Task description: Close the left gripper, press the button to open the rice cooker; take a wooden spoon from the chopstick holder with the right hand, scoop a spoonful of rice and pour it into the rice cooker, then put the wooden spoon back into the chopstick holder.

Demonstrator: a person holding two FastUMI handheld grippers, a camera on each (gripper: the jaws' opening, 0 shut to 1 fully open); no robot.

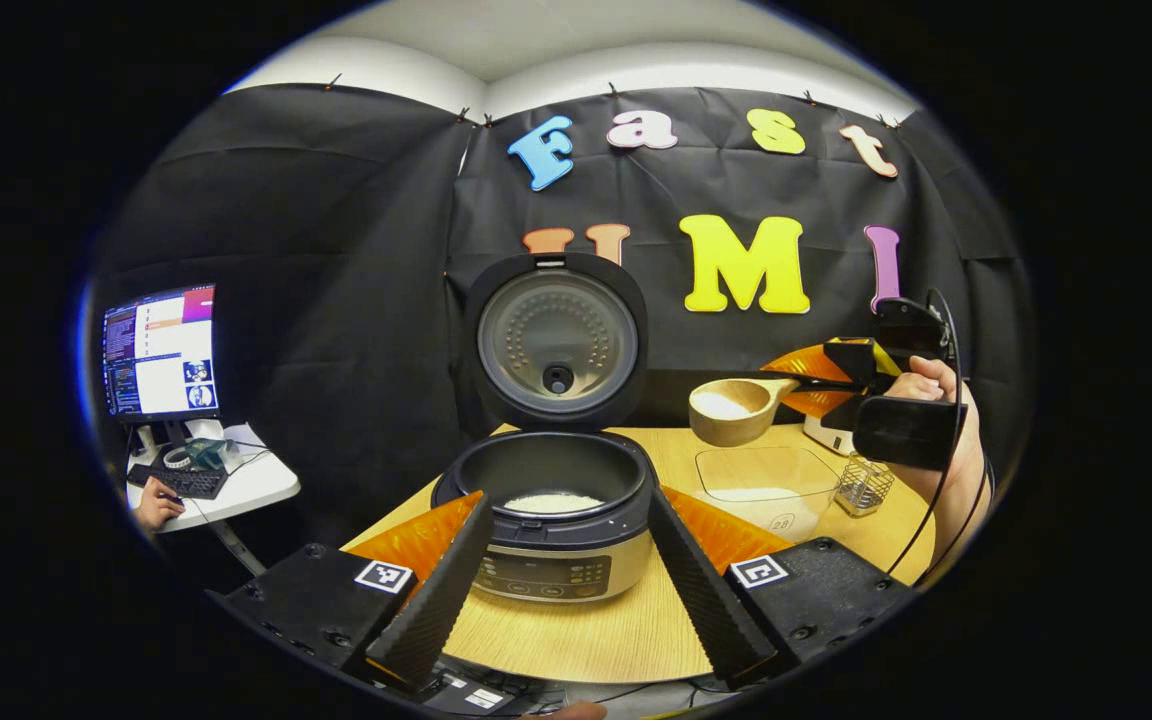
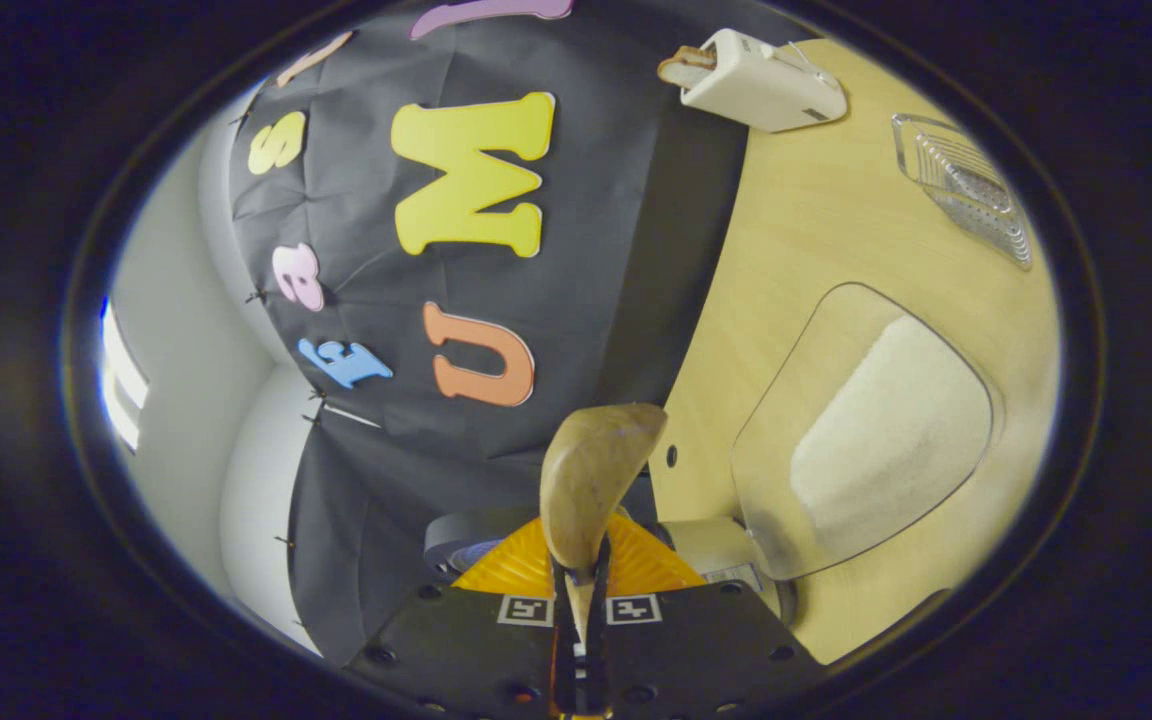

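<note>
Two steps look done: the rice cooker [image 1: 556, 520] stands open, and the right gripper [image 2: 579, 590] pinches the loaded wooden spoon [image 1: 736, 408]; pouring and returning remain. Left gripper [image 1: 566, 585] fingers are spread.

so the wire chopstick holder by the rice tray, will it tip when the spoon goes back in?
Probably easy to tip: the chopstick holder is small open wire mesh, likely light, standing loose on the table. The wooden spoon looks longer than the holder is tall, so it may lever it over. Mesh likely stiff.

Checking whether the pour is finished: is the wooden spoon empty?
No, the wooden spoon holds white rice in its bowl beside the open rice cooker.
</note>
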